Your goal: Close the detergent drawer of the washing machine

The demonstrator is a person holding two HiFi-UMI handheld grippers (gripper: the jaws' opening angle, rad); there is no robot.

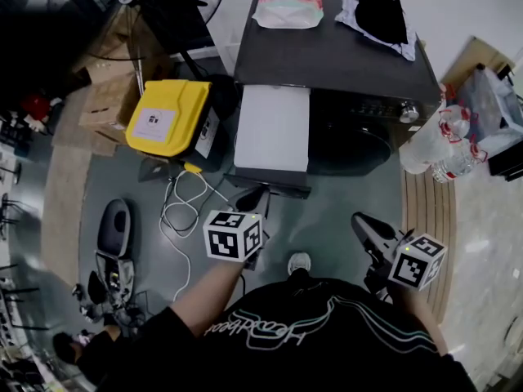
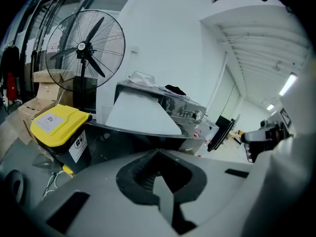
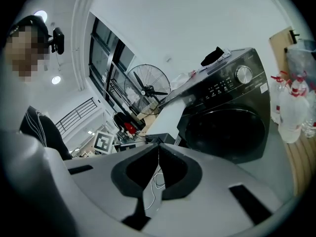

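The dark washing machine (image 1: 343, 55) stands ahead with its detergent drawer (image 1: 272, 129) pulled far out, a white slab with a dark front panel (image 1: 270, 184). My left gripper (image 1: 252, 198) is shut and empty, its tips just before that front panel; whether they touch it I cannot tell. In the left gripper view the drawer (image 2: 140, 111) fills the middle above the left gripper (image 2: 158, 154). My right gripper (image 1: 368, 229) hangs shut and empty, lower and to the right, in front of the round door (image 3: 227, 127). The right gripper view shows the drawer (image 3: 165, 115) beyond the right gripper (image 3: 159, 146).
A yellow-lidded bin (image 1: 167, 117) sits left of the drawer, with cardboard boxes (image 1: 106, 96) and a standing fan (image 2: 84, 48) behind. A white cable (image 1: 184, 207) loops on the floor. Water bottles (image 1: 445, 141) stand right of the machine. A tissue pack (image 1: 288, 6) and black cloth (image 1: 380, 15) lie on top.
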